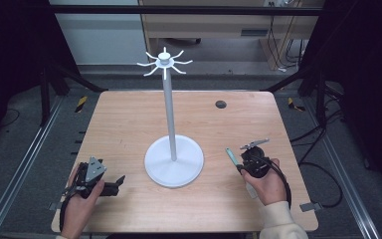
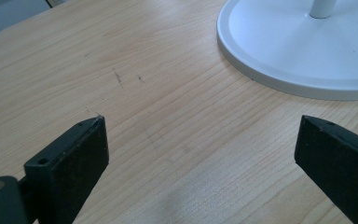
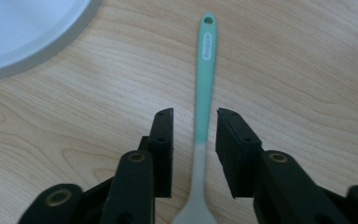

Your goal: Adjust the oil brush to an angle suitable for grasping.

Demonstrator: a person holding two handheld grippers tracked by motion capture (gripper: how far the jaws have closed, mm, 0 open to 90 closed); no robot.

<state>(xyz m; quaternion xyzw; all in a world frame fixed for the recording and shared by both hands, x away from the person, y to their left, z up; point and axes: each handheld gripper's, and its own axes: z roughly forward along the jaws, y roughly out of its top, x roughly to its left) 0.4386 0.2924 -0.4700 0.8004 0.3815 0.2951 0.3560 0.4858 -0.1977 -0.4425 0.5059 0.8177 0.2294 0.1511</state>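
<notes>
Table (image 1: 129,119): a light wooden top; everything else is placed here relative to the white stand.
White stand (image 1: 173,160): stands upright mid-table on a round base, its thin pole rising to a crown of curved hooks (image 1: 164,62), all empty.
Step in hand: judged from the pictures, this is the pick-up of the spoon, with the hooks on the stand as the likely goal.
Left gripper (image 2: 200,154): rests low to the left of the stand's base, jaws spread wide with bare wood between them, holding and touching nothing.
Right gripper (image 3: 194,140): sits to the right of the stand's base, jaws partly open and straddling the spoon's handle, a narrow gap on each side; whether a pad touches the handle cannot be told.
Spoon (image 3: 204,79): lies flat on the table just right of the stand's base, mint-green handle with a hanging hole at its far end, paler bowl end nearest the gripper.
Next move: it calls for closing squarely on the thin handle, then lifting so that the holed end stays free for a hook.
</notes>
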